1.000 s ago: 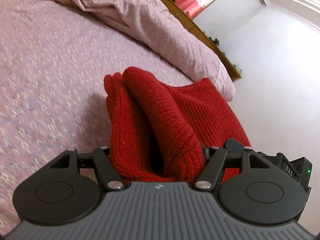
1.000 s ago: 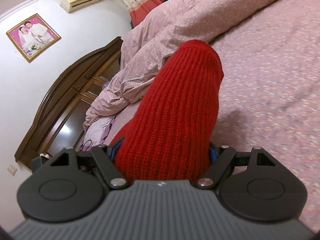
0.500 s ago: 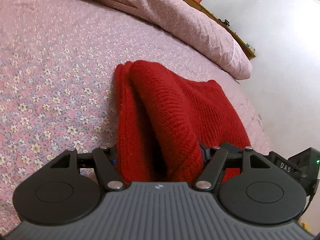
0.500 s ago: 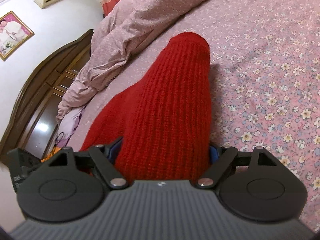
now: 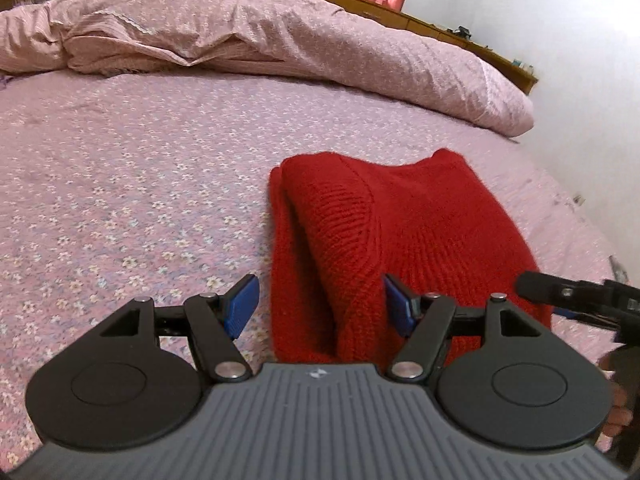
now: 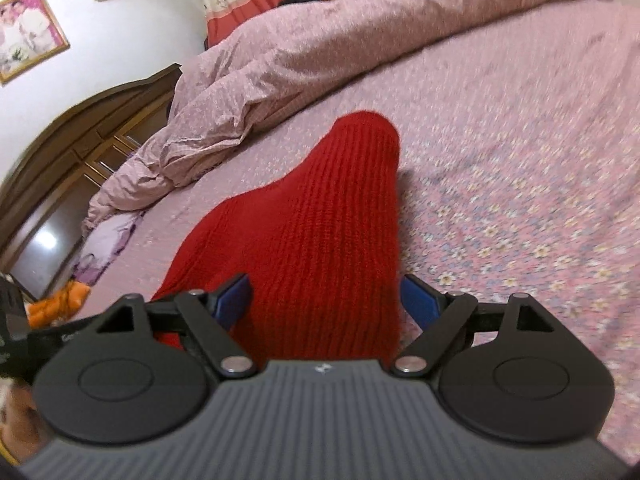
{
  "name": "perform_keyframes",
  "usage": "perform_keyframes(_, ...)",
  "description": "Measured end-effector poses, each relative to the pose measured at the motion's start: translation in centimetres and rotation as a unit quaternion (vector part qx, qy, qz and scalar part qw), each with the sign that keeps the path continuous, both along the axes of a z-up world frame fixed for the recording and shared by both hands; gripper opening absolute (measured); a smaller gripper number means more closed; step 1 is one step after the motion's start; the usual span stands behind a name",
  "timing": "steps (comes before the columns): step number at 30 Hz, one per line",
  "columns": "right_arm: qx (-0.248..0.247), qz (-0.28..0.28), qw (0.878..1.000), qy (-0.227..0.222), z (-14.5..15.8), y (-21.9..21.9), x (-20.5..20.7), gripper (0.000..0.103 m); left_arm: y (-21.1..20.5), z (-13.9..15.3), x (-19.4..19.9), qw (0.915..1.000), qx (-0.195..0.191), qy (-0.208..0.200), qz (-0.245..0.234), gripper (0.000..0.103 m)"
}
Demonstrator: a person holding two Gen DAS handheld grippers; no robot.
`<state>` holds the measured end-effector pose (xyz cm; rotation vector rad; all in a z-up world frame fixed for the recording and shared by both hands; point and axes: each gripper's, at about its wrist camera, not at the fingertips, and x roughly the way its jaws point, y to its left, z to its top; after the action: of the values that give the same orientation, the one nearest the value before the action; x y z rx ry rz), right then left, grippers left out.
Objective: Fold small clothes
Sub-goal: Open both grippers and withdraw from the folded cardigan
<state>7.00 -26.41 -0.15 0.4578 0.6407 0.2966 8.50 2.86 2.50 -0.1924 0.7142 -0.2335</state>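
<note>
A red knitted garment lies folded on the pink flowered bedsheet, with a thick rolled fold along its left side. My left gripper is open around the near end of that fold; its left blue pad stands clear of the fabric. In the right wrist view the same garment runs away from me as a long ribbed hump. My right gripper straddles its near end with its jaws wide and its blue pads showing at the edges of the fabric.
A crumpled pink duvet is heaped across the far side of the bed. A dark wooden headboard and an orange item are at the left in the right wrist view. A white wall borders the bed's right edge.
The garment has come down from hanging in the air to lying on the sheet. Both grippers' blue pads now show beside the fabric. Both cameras have rolled toward level.
</note>
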Motion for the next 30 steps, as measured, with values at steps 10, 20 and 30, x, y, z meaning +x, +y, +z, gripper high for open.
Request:
perform_keyframes(10,-0.004,-0.006,1.0,0.022,-2.3,0.5,-0.2,0.084,0.1,-1.2,-0.1,0.9997,0.01,0.004,0.022,0.078)
perform_keyframes(20,-0.053,-0.028,0.998,-0.013,0.7,1.7,-2.5,0.084,-1.9,1.3,-1.9,0.9981,0.045,0.012,0.04,0.078)
perform_keyframes(30,-0.08,-0.028,0.996,-0.022,2.7,1.6,-5.8,0.084,-2.9,3.2,-5.6,0.9973,0.06,0.029,0.032,0.079)
